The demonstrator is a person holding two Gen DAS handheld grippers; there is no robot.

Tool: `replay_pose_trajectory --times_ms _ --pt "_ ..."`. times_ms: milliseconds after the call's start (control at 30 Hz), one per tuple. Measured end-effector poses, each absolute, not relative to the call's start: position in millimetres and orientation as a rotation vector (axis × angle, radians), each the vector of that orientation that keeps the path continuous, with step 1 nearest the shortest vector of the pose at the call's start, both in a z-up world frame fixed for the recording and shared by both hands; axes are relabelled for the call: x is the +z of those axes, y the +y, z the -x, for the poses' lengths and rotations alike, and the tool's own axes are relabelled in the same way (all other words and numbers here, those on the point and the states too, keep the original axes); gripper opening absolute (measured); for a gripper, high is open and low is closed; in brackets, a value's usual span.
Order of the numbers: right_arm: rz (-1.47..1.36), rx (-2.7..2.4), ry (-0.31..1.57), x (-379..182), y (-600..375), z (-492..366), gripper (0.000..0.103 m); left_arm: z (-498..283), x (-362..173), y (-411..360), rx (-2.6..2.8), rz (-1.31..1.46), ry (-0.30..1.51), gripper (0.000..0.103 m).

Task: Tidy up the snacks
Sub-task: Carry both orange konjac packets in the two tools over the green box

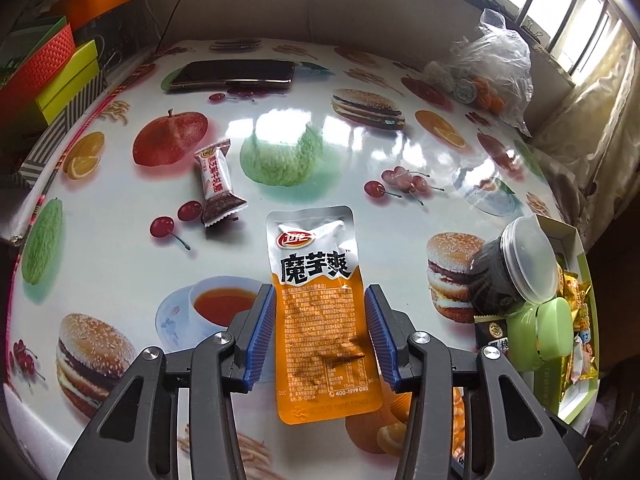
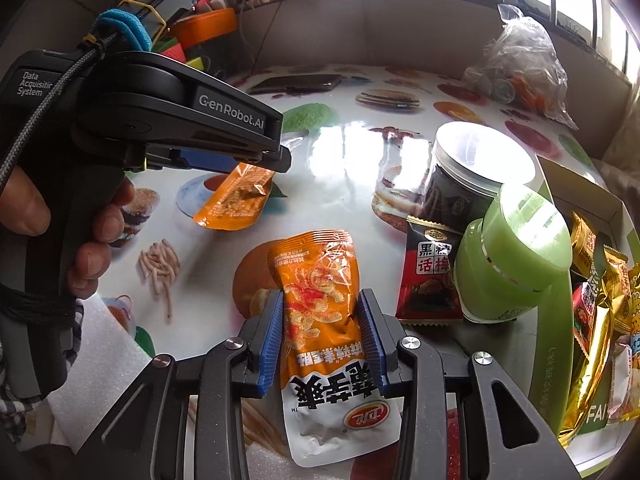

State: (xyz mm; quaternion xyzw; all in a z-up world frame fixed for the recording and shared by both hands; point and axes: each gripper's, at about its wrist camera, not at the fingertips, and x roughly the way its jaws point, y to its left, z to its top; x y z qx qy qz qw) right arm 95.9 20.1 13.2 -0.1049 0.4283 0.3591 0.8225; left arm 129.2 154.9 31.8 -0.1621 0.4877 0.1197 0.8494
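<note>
My left gripper (image 1: 320, 320) is shut on an orange and silver konjac snack packet (image 1: 320, 300) and holds it above the table; the packet also shows in the right wrist view (image 2: 236, 196), hanging from the left gripper (image 2: 256, 162). My right gripper (image 2: 320, 332) is shut on a second orange konjac packet (image 2: 320, 320), its white end toward the camera. A brown and white candy (image 1: 218, 184) lies on the food-print tablecloth (image 1: 304, 92). A green box (image 2: 552, 344) at the right holds several snack packets (image 2: 600, 280).
A dark jar with a clear lid (image 2: 472, 176), a green lidded jar (image 2: 516, 264) and a red-black plum packet (image 2: 430, 272) sit beside the box. A phone (image 1: 236, 74) lies at the far side. A plastic bag (image 1: 492, 68) is at the back right. Coloured boxes (image 1: 52, 68) stand at the left.
</note>
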Motion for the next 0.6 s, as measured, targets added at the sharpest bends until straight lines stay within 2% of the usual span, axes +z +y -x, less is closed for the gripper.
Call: replay_pose_trajectory --times_ms 600 --pt "0.134 0.715 0.783 67 7 -102 0.036 -112 99 150 0.176 0.338 0.895 0.047"
